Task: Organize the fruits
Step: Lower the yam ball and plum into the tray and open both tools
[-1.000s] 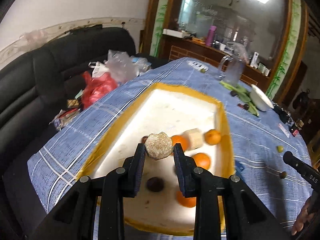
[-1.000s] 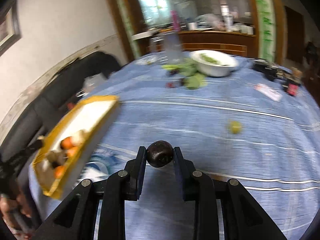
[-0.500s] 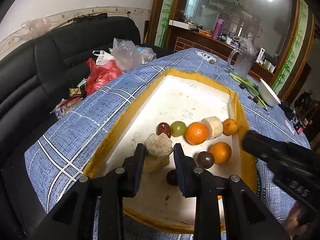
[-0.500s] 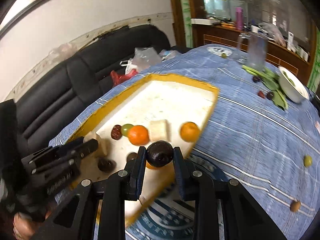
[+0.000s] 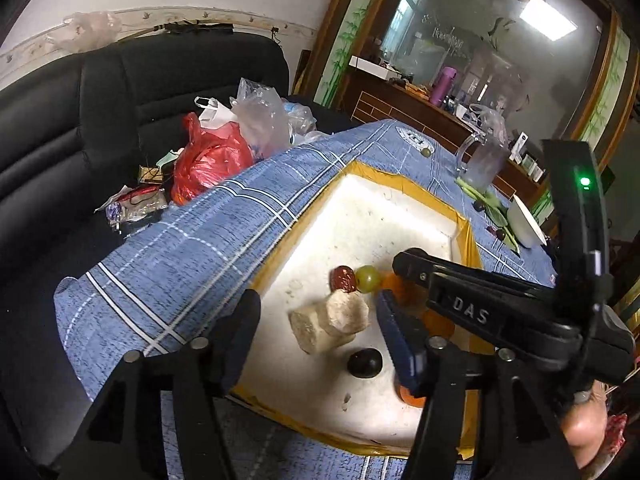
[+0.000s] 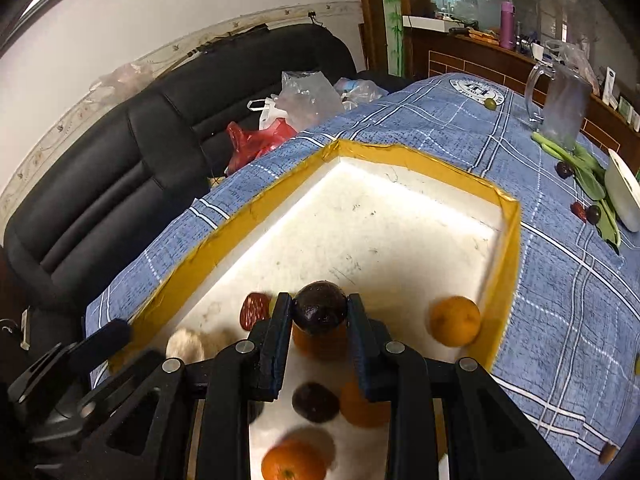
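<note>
A white foam tray with a yellow rim [image 5: 400, 180] lies on the blue checked cloth. My left gripper [image 5: 320, 328] hangs low over its near end, jaws opening. Two pale banana chunks [image 5: 328, 322] rest on the tray floor between the pads, untouched. Close by lie a red date [image 5: 343, 278], a green grape [image 5: 368, 279] and a dark plum [image 5: 364, 363]. My right gripper [image 6: 318, 312] is shut on another dark plum [image 6: 320, 308] above the tray [image 6: 400, 156]. Below it lie oranges [image 6: 454, 326] and a loose plum [image 6: 314, 402].
Red and clear plastic bags [image 5: 224, 148] sit on the black sofa [image 6: 120, 184] left of the table. A glass jug [image 6: 564, 108], green leaves [image 6: 580, 164], a white bowl [image 6: 622, 196] and loose small fruits [image 6: 592, 214] lie on the cloth to the right.
My left gripper lowered the pale chunk onto the tray and spread its jaws off it. My right gripper swung from over the cloth to above the tray, still holding the plum.
</note>
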`<state>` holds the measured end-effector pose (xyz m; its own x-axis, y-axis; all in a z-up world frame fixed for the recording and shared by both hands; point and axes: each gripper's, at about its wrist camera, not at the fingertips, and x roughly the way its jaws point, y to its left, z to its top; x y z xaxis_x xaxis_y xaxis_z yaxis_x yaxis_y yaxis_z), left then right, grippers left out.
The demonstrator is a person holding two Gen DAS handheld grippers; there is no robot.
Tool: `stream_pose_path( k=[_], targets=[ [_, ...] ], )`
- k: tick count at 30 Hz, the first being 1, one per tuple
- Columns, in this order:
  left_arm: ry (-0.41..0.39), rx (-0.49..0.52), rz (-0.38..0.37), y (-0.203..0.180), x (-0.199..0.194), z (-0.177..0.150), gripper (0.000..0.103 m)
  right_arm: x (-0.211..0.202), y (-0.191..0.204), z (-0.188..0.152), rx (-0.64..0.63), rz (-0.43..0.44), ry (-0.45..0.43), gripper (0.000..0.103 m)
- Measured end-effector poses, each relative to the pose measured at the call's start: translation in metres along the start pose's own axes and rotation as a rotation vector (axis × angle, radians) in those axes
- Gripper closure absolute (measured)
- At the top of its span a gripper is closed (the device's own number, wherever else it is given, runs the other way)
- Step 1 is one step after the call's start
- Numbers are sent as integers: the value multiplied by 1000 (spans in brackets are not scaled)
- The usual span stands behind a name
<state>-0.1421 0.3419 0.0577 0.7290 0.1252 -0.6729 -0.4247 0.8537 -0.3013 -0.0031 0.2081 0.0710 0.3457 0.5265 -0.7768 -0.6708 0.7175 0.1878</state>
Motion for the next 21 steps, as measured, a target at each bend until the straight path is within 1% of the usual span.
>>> stream_pose_path(
  k=[1,3,5,6,9,13,16,21],
  targets=[
    [-1,-4,0,2,-1,1,38,2,1,2,6,0,0,72],
    [-3,-16,2,5,-1,1,34,1,0,2,14,8,-1,67],
    [-1,-33,0,9,-2,1,33,-2,0,3,21,9,-12,57],
    [4,-40,-2,11,-1,1,33,-4,0,3,24,8,-20,55],
    [17,-52,-6,11,1,1,32,-13,-2,2,30,5,-38,54],
    [15,-46,-15,7,-3,1,31,-29,-9,-4,45,3,-56,53],
    [9,-31,-20,0,-7,0,30,-44,-17,-14,62,0,-73,48],
    [16,-3,-31,-14,-11,-3,29,-73,-34,-36,93,-14,-108,47]
  ],
)
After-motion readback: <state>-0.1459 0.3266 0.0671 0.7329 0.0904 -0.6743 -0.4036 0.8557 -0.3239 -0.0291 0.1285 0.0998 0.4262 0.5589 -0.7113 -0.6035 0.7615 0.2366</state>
